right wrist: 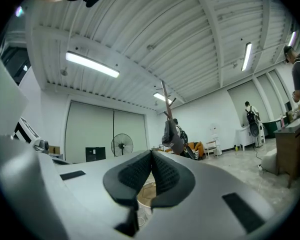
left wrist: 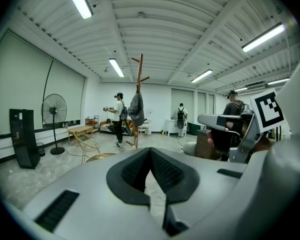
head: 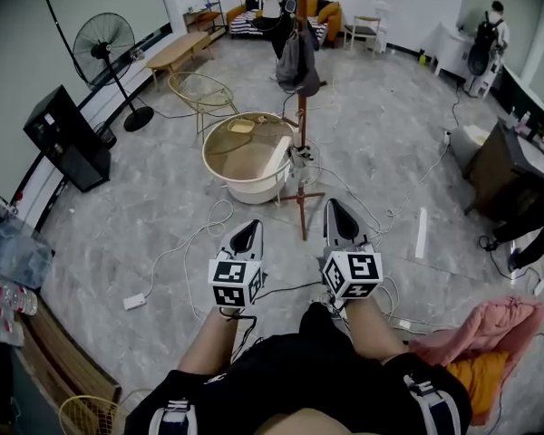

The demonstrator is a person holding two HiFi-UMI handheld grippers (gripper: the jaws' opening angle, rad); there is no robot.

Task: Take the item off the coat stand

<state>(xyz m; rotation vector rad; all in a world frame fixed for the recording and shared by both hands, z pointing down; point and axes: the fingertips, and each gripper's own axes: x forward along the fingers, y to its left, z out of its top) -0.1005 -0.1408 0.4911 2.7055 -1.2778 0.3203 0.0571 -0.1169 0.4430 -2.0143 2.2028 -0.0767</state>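
Note:
A wooden coat stand [head: 301, 107] rises in the middle of the room, with a grey garment [head: 298, 62] hanging from its upper pegs. In the left gripper view the stand [left wrist: 138, 104] and the garment [left wrist: 136, 110] are far ahead; in the right gripper view the garment [right wrist: 171, 136] hangs left of centre on the stand [right wrist: 166, 96]. My left gripper [head: 246, 235] and right gripper [head: 337, 218] are side by side near my body, both pointing toward the stand, well short of it. Both have their jaws together and hold nothing.
A round beige tub [head: 248, 158] sits at the stand's foot, with a wire chair [head: 201, 92] behind it. A fan [head: 109, 48] and black speaker [head: 65, 139] stand left. Cables [head: 199, 234] cross the floor. Pink cloth [head: 486, 333] lies right. People [head: 272, 7] stand at the back.

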